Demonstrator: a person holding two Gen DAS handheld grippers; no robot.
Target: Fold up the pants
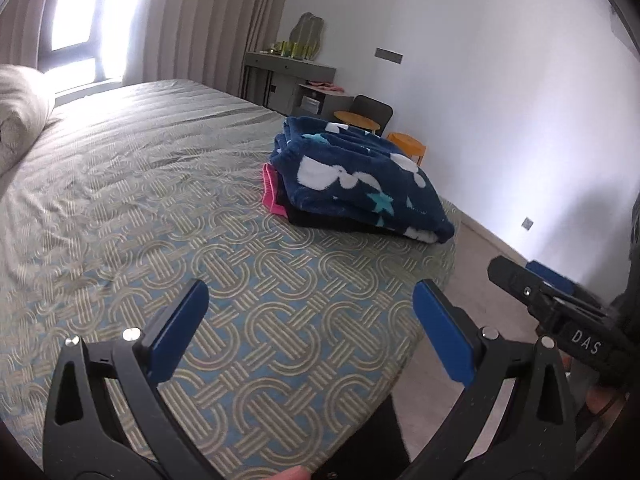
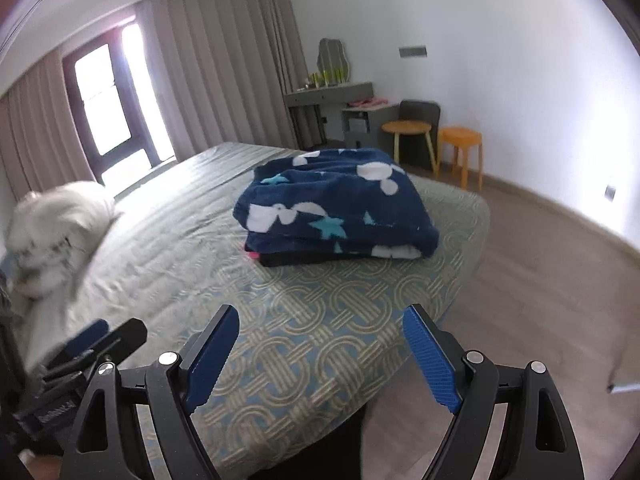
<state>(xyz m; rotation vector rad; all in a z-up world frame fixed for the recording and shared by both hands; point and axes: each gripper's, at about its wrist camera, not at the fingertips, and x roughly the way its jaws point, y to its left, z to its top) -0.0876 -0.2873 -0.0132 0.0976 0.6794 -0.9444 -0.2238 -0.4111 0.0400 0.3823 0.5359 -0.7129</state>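
Folded navy fleece pants with white and teal stars (image 2: 336,208) sitting on a small clothes stack near the far corner of the patterned bed (image 2: 304,344). Left gripper (image 1: 310,328) and right gripper (image 2: 320,354) both spread wide, holding nothing, hovering over the near edge.

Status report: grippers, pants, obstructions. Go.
Left gripper open, empty. Right gripper open, empty. Folded navy fleece star-print pants atop black and pink garments on patterned bedspread. Nothing blocking.

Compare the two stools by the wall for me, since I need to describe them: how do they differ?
The round stool has a wide, flat wood-toned top on thin pale splayed legs; the orange stool is one bright colour all over, with a smaller top and straighter legs. The round stool stands nearer the desk. Both stand upright on the floor.
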